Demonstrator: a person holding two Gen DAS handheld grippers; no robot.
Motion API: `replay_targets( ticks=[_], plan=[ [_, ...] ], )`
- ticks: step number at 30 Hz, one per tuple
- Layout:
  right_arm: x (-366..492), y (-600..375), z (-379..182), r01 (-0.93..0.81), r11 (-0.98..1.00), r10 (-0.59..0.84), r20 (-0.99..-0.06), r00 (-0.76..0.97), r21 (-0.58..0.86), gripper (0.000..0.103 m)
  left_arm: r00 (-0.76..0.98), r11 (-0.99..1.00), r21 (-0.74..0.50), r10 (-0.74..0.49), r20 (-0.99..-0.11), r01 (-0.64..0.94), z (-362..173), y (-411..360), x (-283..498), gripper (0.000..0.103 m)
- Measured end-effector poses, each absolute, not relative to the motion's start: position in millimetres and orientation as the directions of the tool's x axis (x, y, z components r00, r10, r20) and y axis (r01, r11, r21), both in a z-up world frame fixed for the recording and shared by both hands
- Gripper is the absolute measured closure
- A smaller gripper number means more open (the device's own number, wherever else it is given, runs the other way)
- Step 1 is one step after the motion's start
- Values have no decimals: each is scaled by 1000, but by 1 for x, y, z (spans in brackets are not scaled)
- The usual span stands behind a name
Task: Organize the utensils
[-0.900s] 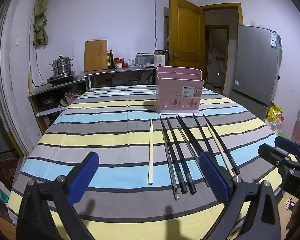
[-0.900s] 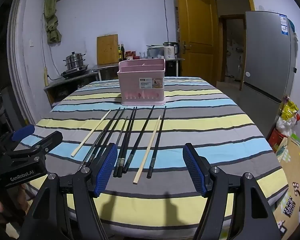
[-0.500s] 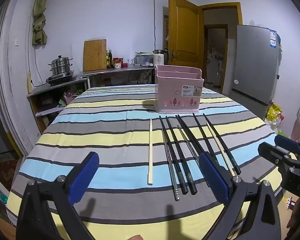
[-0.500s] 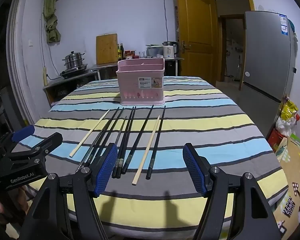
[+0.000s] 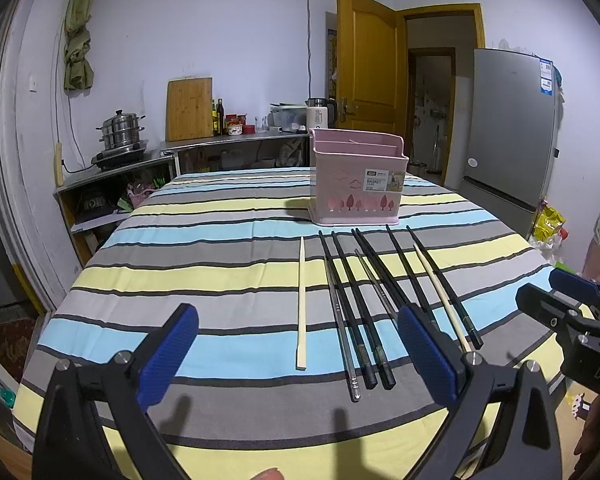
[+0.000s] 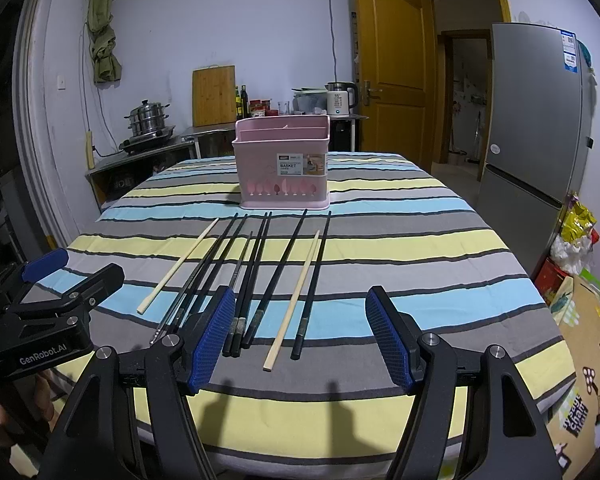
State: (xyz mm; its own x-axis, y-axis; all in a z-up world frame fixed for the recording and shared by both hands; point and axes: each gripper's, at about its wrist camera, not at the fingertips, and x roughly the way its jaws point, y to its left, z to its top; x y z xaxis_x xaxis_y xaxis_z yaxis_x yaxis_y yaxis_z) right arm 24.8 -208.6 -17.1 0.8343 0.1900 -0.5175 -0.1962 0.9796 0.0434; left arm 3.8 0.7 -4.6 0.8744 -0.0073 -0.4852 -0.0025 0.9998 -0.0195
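Note:
Several chopsticks lie side by side on the striped tablecloth: dark ones [image 5: 350,304] [image 6: 256,276] and two pale wooden ones, one at the left [image 5: 301,300] [image 6: 178,266] and one among the dark ones [image 5: 440,294] [image 6: 294,300]. A pink utensil basket [image 5: 356,178] [image 6: 284,164] stands upright beyond them. My left gripper [image 5: 300,356] is open and empty, above the near ends of the chopsticks. My right gripper [image 6: 300,338] is open and empty, over the right-hand chopsticks' near ends. Each gripper shows in the other's view, the right one [image 5: 572,312] and the left one [image 6: 56,284].
The table [image 5: 204,240] has its near edge just under the grippers. A counter with a steamer pot [image 5: 120,132], cutting board [image 5: 189,109] and kettle [image 6: 340,100] stands behind. A fridge [image 6: 540,120] and an open door [image 6: 392,64] are at the right.
Nothing on the table has moved. Both grippers stay open, with only a slight drift of the views.

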Motion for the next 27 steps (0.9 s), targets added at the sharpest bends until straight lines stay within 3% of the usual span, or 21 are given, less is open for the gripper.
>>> replay_targets(
  ticks=[27],
  plan=[
    [25, -209, -16, -195, 980, 188, -515, 836, 42, 35, 873, 1000, -15, -12, -488, 5, -1, -2, 3, 2]
  ],
)
